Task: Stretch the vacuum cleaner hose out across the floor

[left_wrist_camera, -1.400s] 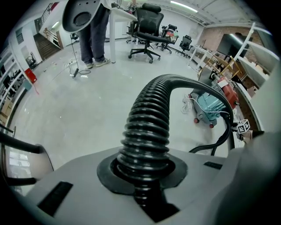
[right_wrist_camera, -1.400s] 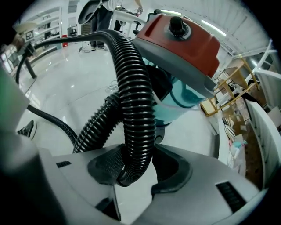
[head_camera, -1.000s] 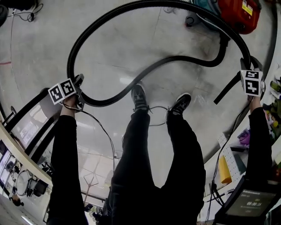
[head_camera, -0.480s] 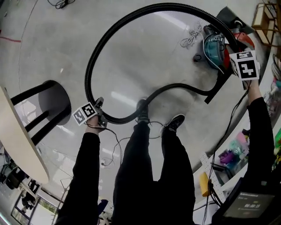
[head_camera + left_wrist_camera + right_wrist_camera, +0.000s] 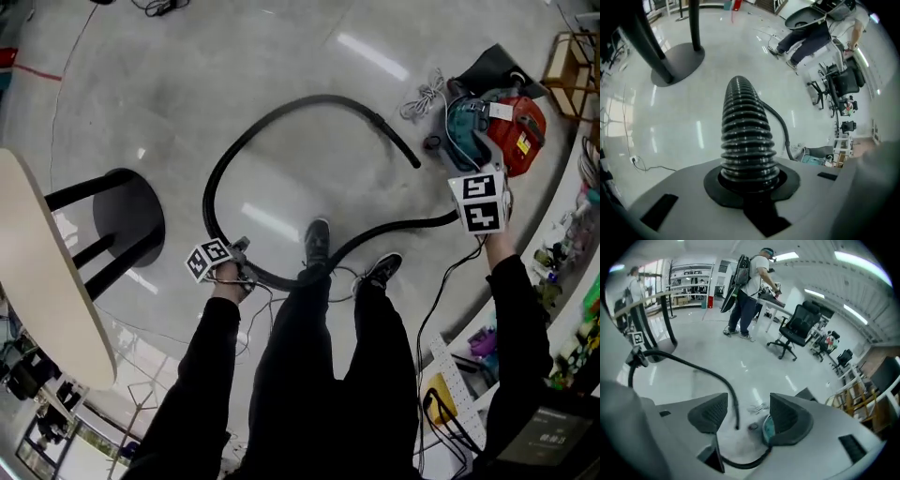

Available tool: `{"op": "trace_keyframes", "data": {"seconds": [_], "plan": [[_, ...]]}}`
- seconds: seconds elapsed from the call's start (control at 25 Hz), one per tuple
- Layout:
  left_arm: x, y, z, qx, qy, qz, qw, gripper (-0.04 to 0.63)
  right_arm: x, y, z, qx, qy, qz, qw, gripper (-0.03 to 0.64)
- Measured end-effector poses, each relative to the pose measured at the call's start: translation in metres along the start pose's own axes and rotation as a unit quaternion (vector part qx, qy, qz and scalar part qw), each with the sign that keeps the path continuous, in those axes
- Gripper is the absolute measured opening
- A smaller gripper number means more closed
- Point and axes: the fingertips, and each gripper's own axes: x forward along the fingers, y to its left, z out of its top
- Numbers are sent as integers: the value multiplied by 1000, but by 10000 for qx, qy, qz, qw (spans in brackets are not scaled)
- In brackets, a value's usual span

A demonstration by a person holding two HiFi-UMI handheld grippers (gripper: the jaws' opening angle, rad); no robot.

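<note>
So the left gripper (image 5: 749,180) is clamped tight on the hose (image 5: 746,136) — which loops across the floor (image 5: 187,75) — while the right gripper (image 5: 743,416) has just been opening its jaws, nothing between them.

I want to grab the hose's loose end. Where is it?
In the head view, the hose's loose end lies on the floor upper right, just left of the vacuum cleaner, below the white cord.
</note>
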Motion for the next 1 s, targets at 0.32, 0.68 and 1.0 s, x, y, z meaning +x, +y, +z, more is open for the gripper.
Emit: {"op": "trace_keyframes", "data": {"seconds": [0.32,0.68,1.0], "plan": [[-10,-69,-56,791,456,-565,9942,86,-125,213,-141,2799,-588,3012,9096,124],[-35,-114,-177,511,344,-979,9933,91,-238,363,-191,2827,-1374,3840,8682,244],[-90,-90,-348,73,12,-1104,9939,92,-329,395,-285,302,-1362,2562,9565,287]]}}
